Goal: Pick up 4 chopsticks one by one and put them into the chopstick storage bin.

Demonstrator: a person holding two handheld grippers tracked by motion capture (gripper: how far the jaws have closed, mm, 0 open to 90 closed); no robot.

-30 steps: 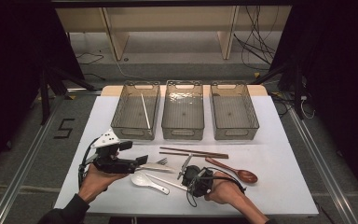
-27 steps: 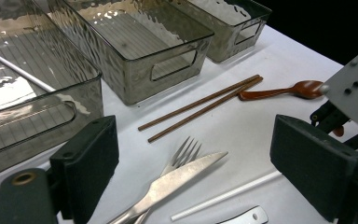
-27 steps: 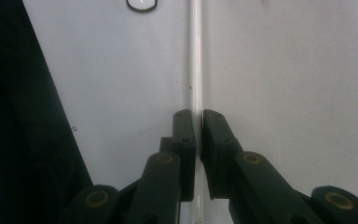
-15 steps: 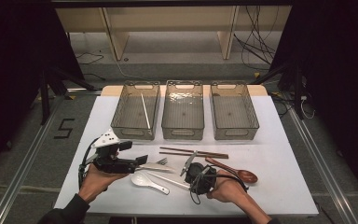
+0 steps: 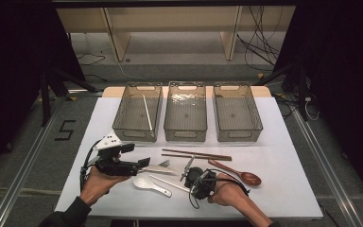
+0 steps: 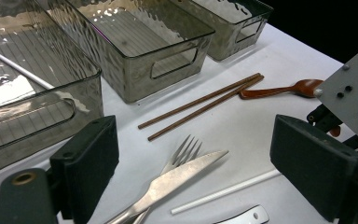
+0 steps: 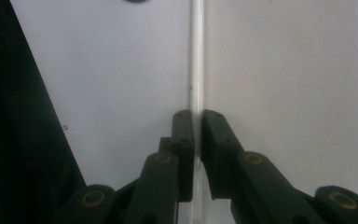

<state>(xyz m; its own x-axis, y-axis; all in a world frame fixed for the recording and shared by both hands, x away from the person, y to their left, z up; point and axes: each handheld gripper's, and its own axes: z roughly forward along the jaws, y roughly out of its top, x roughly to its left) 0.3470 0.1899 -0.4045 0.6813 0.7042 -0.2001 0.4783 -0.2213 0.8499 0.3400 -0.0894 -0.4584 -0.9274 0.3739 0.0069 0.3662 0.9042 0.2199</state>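
The white chopstick (image 7: 196,56) lay flat on the surface (image 5: 283,161), its long axis running straight ahead between the right gripper (image 7: 196,116) jaws, which were pinched onto it, while the left gripper (image 6: 193,154) was held spread nearby.

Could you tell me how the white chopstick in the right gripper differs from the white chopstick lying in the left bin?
The white chopstick on the table lies on the white table with the right gripper shut on it; the white chopstick in the bin lies untouched inside the left bin. The first sits near the person among the cutlery; the second lies farther away. Both are thin, straight white sticks.
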